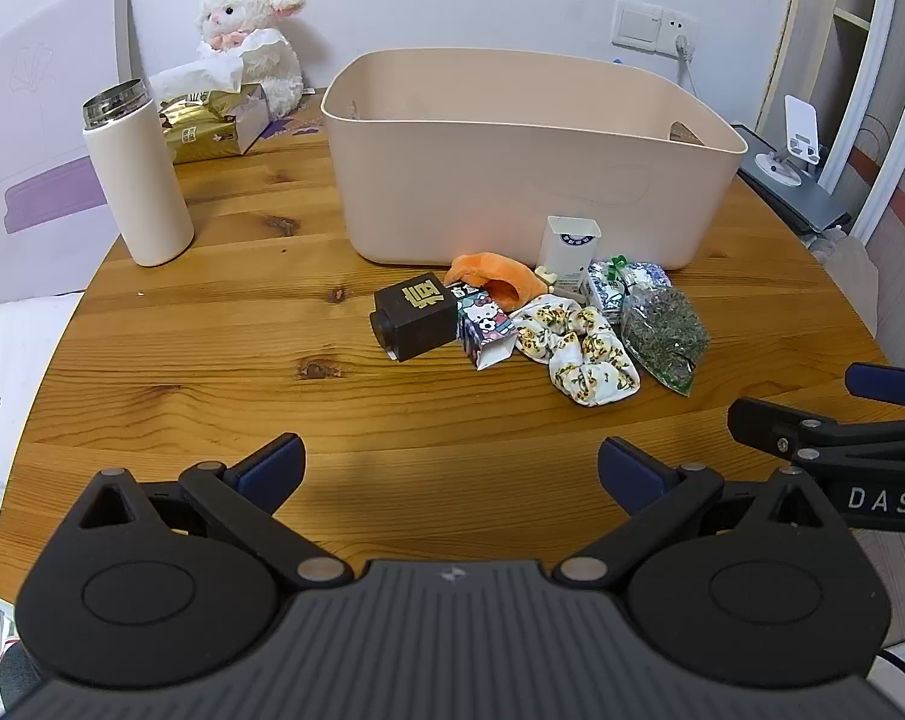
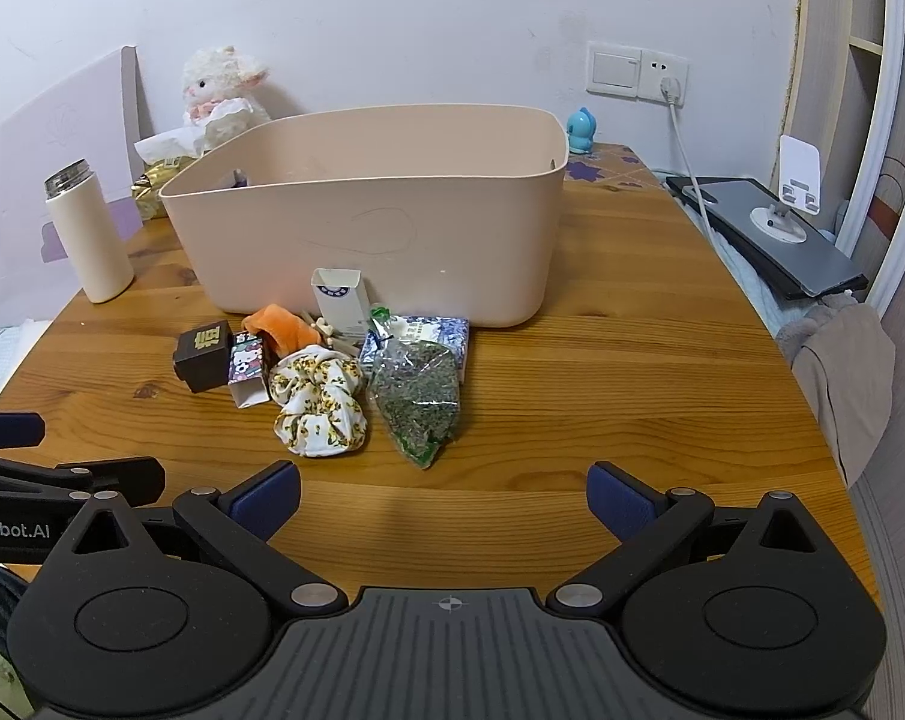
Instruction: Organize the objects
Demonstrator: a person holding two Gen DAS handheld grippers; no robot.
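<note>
My right fingers [image 2: 623, 507] are wide apart and hold nothing; my left gripper [image 1: 451, 471] is wide too. The bag of dried leaves [image 2: 417, 405] lies at twelve o'clock, nearest my right gripper [image 2: 443, 501], pointing toward me. Behind it sits the pink bin [image 2: 392, 240].

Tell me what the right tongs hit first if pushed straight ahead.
Probably the herb bag, nearest thing ahead of the open right tongs; the scrunchie lies just left. Depth is unclear.
</note>
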